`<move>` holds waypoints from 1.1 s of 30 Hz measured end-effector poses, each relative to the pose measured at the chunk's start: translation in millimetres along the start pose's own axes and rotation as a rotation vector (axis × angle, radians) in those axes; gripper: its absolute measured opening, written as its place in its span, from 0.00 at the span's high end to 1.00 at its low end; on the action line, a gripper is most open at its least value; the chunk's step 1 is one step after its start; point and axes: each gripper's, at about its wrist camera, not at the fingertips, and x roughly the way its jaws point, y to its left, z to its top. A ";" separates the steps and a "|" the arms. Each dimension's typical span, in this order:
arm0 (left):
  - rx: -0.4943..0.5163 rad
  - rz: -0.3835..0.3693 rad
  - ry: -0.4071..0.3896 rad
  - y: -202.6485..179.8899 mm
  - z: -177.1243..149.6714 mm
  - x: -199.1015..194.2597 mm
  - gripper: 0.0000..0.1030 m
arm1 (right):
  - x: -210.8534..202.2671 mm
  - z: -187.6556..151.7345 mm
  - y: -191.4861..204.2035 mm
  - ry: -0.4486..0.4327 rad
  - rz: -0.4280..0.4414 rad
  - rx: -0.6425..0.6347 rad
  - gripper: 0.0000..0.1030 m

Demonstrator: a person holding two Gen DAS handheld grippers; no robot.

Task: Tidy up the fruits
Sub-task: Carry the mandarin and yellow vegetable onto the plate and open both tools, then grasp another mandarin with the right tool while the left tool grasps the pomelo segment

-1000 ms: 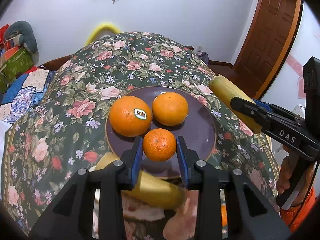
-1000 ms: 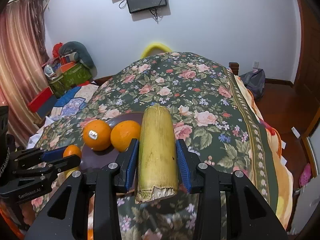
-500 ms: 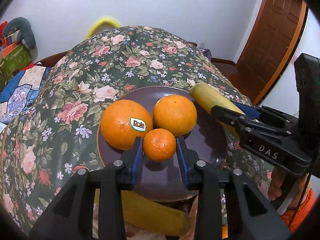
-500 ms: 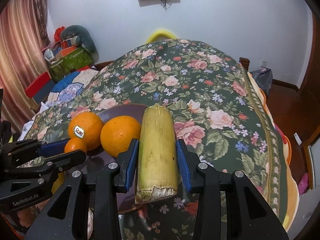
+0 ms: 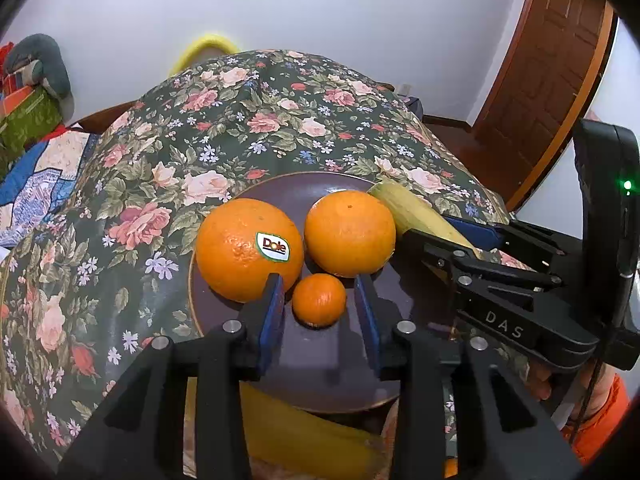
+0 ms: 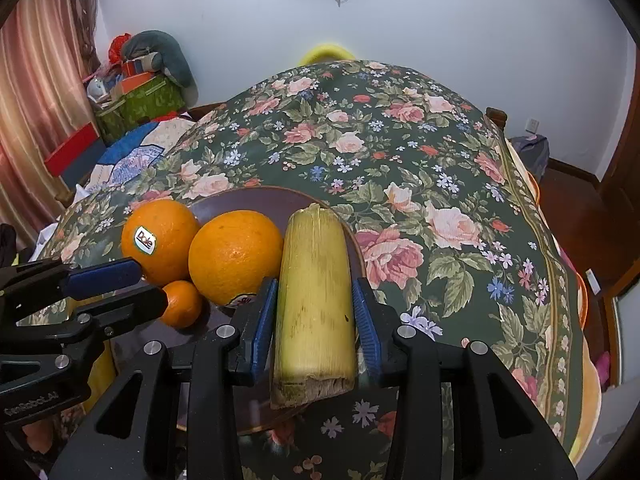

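A dark purple plate (image 5: 312, 364) on the floral tablecloth holds a Dole-stickered orange (image 5: 248, 250), a plain orange (image 5: 349, 233) and a small mandarin (image 5: 319, 299). My left gripper (image 5: 319, 306) is open, its pads standing apart on either side of the mandarin, which rests on the plate. My right gripper (image 6: 315, 312) is shut on a yellow-green sugarcane piece (image 6: 315, 300) over the plate's right rim, beside the plain orange (image 6: 235, 257). The plate (image 6: 256, 200), the Dole orange (image 6: 160, 240) and the mandarin (image 6: 182, 304) also show in the right wrist view.
A yellow banana-like fruit (image 5: 304, 440) lies under the left gripper at the table's near edge. The floral tablecloth (image 6: 400, 152) stretches beyond the plate. Boxes and bags (image 6: 140, 92) are stacked at the far left. A wooden door (image 5: 552, 60) stands at the right.
The left gripper opened and let the mandarin down onto the plate in front of the two oranges. The right gripper carried the sugarcane forward and down to the plate's right side.
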 end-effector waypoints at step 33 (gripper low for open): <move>0.008 0.048 -0.084 -12.1 -43.1 -126.6 0.48 | -123.3 -34.1 47.1 -0.139 -0.018 -0.026 0.51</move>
